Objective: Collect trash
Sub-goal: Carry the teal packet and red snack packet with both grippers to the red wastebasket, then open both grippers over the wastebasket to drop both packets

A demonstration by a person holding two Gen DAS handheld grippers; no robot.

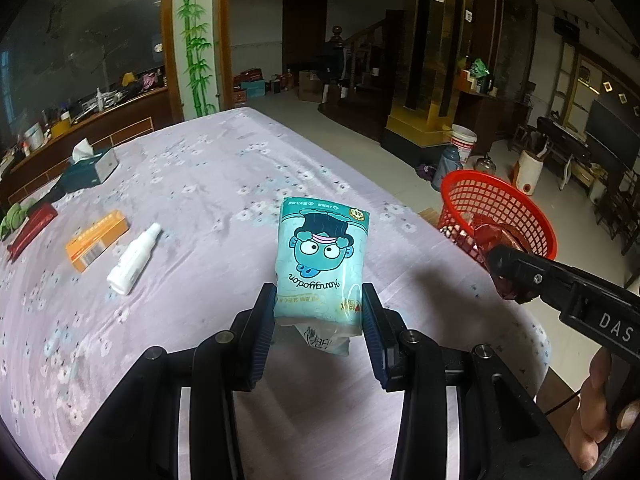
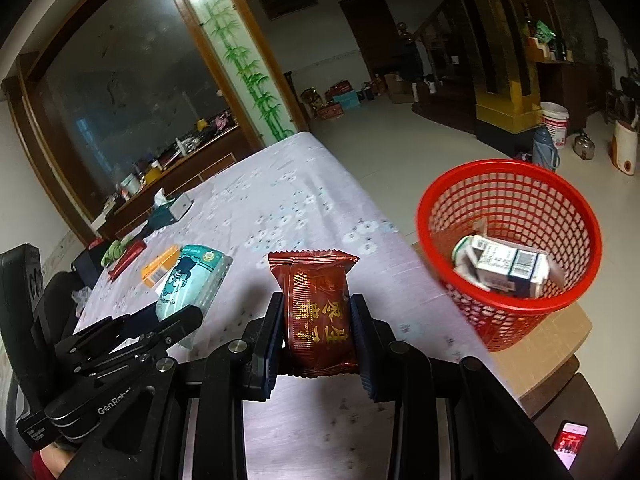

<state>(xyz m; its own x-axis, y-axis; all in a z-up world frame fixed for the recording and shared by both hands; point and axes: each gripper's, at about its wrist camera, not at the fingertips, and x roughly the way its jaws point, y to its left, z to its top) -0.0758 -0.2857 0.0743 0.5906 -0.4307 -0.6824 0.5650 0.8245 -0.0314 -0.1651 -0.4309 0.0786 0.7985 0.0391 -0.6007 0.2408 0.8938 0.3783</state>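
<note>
Cartons lie tumbled in the bottom of the red basket, and only the right wrist view looks down into it to show them: white and green cardboard, one face printed with a barcode; from the left wrist view the same basket shows mainly its rim and open plastic mesh. That basket stands on a pale board just off the corner of the table, which is covered in a lilac cloth printed with small white flowers. Beside the basket, over the table edge, the right gripper pinches a glossy dark red snack wrapper with gold lettering and crimped, serrated ends, its ribbed pads pressed against both sides. Farther from the basket, the left gripper clamps a soft teal tissue pack printed with a cartoon face, held upright above the cloth. The left wrist view alone takes in what sits well away from the basket across the table: a white plastic bottle lying on its side, an orange box next to it, and a dark teal tissue box with a sheet sticking up.
</note>
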